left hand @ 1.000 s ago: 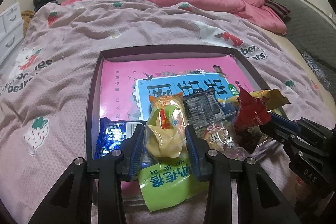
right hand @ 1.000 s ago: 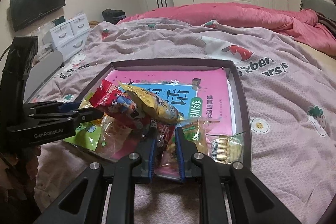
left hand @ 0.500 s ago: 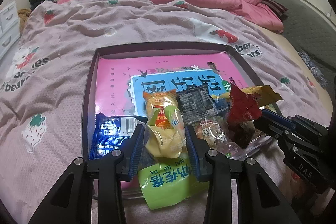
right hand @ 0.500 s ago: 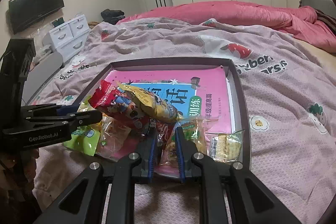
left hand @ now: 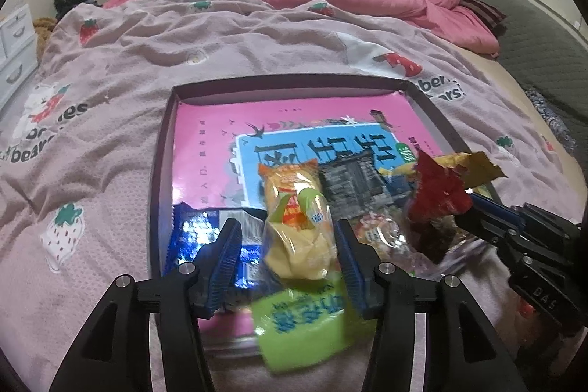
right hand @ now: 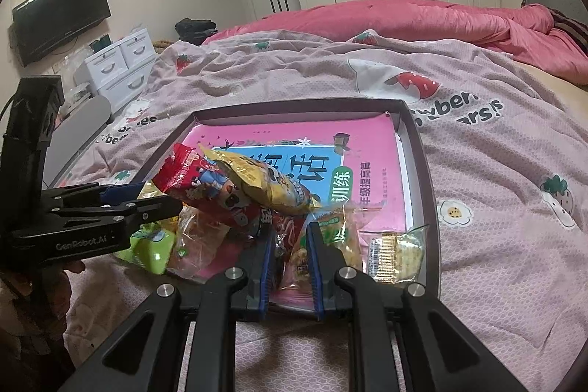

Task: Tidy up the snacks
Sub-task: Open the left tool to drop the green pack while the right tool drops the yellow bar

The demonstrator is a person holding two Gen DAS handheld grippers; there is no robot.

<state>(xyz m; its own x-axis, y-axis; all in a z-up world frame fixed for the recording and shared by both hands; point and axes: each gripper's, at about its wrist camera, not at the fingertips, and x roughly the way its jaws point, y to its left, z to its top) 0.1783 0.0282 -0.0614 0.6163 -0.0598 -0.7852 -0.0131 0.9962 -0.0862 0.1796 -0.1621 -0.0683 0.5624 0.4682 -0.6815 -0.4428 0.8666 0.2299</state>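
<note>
Left wrist view: left tongs point(left hand: 286, 256) at 6 o'clock, jaws opening around a clear packet of yellow snacks point(left hand: 297, 230). The left pad stands clear of the packet; contact at the right pad cannot be told. Below the packet, a green packet point(left hand: 305, 322), blurred, lies over the near rim of the dark tray point(left hand: 161, 149). Tray rests on the pink strawberry-print bedspread point(left hand: 110, 90) and is lined with a pink book point(left hand: 205, 142). Blue foil packet point(left hand: 191, 234) at 8 o'clock in the tray's near left corner. Dark printed packet point(left hand: 349, 182) just right of centre. Right tongs point(left hand: 474, 204) enter at 3 o'clock, holding a red packet point(left hand: 437, 197) and a yellow one point(left hand: 474, 164).

Right wrist view: right tongs point(right hand: 290, 245) at 6 o'clock, jaws narrow, clamped on a bundle of wrappers over the tray's point(right hand: 422, 164) near edge. From the clamp the red packet point(right hand: 191, 179) and the yellow packet point(right hand: 264, 182) stick out toward 10 o'clock. Clear packet with a green label point(right hand: 338, 226) just right of the jaws. Small clear packet of pale biscuits point(right hand: 397, 252) at 4 o'clock, in the tray's near right corner. Left tongs point(right hand: 147, 201) at 9 o'clock, seen side-on; green packet point(right hand: 150, 245) beneath them.
</note>
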